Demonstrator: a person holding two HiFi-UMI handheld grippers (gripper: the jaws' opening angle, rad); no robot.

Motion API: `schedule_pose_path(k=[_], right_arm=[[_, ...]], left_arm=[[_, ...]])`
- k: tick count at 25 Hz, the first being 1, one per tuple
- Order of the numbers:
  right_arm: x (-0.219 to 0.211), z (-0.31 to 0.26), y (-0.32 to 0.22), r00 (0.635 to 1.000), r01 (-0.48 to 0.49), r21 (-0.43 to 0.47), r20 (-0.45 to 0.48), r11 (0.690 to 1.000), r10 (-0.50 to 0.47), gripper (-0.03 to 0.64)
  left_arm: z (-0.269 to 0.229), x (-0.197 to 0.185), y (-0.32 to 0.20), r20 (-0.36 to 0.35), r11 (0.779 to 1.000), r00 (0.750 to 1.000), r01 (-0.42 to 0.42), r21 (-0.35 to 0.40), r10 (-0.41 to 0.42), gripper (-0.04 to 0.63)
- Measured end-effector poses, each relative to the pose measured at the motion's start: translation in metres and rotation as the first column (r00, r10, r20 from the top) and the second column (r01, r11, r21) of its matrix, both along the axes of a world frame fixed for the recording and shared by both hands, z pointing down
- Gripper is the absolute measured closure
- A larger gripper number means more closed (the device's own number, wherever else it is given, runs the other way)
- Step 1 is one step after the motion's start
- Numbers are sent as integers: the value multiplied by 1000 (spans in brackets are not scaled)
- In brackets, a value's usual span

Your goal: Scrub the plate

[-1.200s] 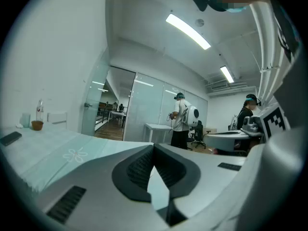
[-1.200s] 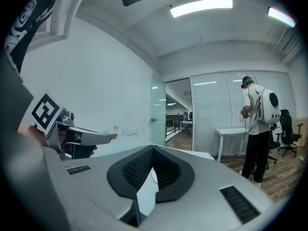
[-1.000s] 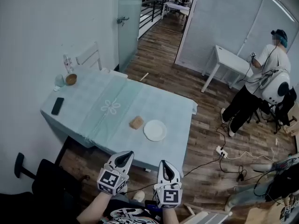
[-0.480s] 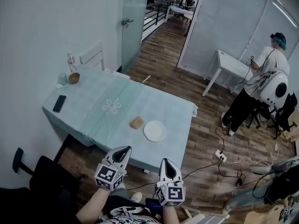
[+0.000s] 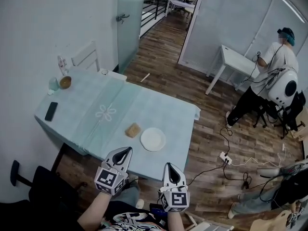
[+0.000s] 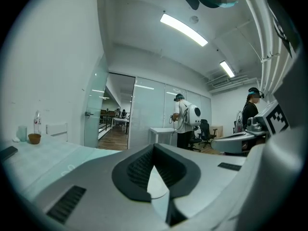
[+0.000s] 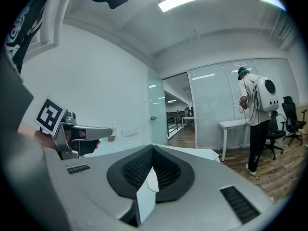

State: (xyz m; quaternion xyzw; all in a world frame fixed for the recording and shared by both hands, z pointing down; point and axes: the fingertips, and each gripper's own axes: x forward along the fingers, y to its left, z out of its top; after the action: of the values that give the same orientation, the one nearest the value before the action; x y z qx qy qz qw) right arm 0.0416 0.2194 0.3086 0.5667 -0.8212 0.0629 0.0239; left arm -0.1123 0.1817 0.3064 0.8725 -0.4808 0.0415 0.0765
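A round white plate (image 5: 153, 139) lies on the pale green tablecloth (image 5: 96, 105), near the table's front edge. Just left of it sits a small brown sponge (image 5: 133, 130). My left gripper (image 5: 126, 152) hangs in front of the table, below the sponge, jaws shut and empty. My right gripper (image 5: 172, 169) is beside it, lower and to the right, also shut with nothing in it. Both are short of the table, held at about table-edge level. In the left gripper view the left gripper (image 6: 154, 150) points across the tablecloth (image 6: 43, 155); in the right gripper view the right gripper (image 7: 153, 153) shows shut.
At the table's far left are a black phone (image 5: 51, 111), a brown bowl (image 5: 65, 82), a glass (image 5: 53, 84) and a bottle (image 5: 62, 65). A white chair (image 5: 86, 57) stands behind. A person (image 5: 269, 88) works at a white desk (image 5: 236, 61). Cables and a power strip (image 5: 225, 157) lie on the wooden floor.
The head view has shifted, so the table and plate sit slightly further left and lower. Both grippers stay shut in front of the table, the left one a little lower.
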Motion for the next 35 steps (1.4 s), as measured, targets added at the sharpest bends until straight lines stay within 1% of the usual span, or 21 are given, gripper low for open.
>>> schedule_pose_path(k=[4, 8, 13, 16, 22, 26, 31, 35], right_arm=[[12, 2, -43, 999, -34, 23, 31, 999, 34, 632], [28, 8, -89, 997, -70, -14, 12, 997, 71, 632], [23, 19, -129, 998, -55, -37, -39, 998, 53, 631], [17, 24, -145, 998, -44, -38, -47, 998, 42, 631], [20, 34, -167, 998, -59, -67, -39, 996, 57, 631], [20, 34, -169, 999, -38, -68, -33, 997, 36, 630], [31, 40, -177, 999, -44, -116, -28, 992, 41, 630], [34, 44, -185, 1000, -13, -129, -22, 992, 11, 630]], left_arm=[[4, 2, -48, -16, 1000, 1000, -4, 7, 4, 588], [9, 4, -94, -33, 1000, 999, -2, -12, 1, 588], [19, -3, -140, -45, 999, 999, 1, -35, -2, 588], [26, -5, -161, -31, 999, 999, -8, -47, 7, 588], [40, -1, -184, 13, 998, 1000, -26, -63, 26, 588], [46, -6, -187, 4, 997, 1000, 6, -79, -6, 588], [50, -9, -187, 40, 995, 998, 52, -84, -49, 586], [56, -7, -187, 62, 992, 996, 76, -98, -70, 584]])
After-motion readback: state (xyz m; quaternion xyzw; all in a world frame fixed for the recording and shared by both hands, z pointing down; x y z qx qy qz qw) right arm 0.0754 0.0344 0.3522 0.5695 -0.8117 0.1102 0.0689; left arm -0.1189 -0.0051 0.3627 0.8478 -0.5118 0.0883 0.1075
